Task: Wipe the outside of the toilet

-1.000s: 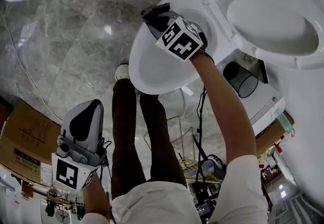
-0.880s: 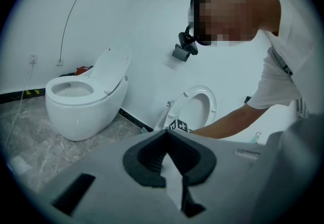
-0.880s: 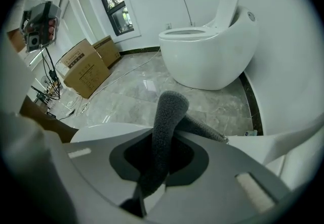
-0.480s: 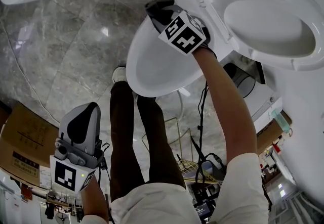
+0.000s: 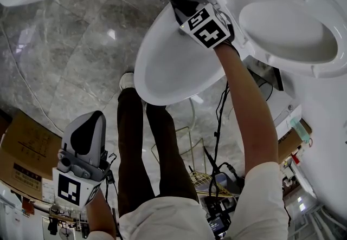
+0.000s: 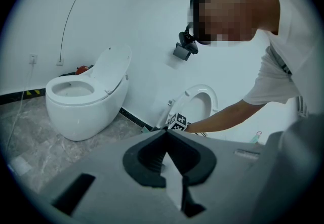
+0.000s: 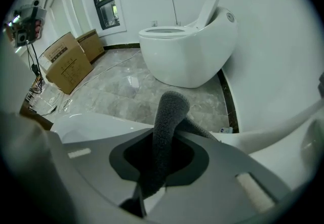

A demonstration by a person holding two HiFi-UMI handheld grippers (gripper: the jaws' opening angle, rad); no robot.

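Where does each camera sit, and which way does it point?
Head view: on the person's head, facing steeply down at the toilet, right arm, legs, left gripper, right gripper.
Left gripper view: on the low left gripper, facing the bending person and a second toilet.
Right gripper view: on the right gripper, grey cloth in its jaws, facing across the floor; no body clearly shows.
Shared: both gripper views show the second toilet.

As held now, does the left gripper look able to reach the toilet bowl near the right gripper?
Probably not from there. The left gripper, jaws shut and empty, is held low beside the person's left leg, well short of the toilet bowl. Nothing stands between them, so a forward stretch might do.
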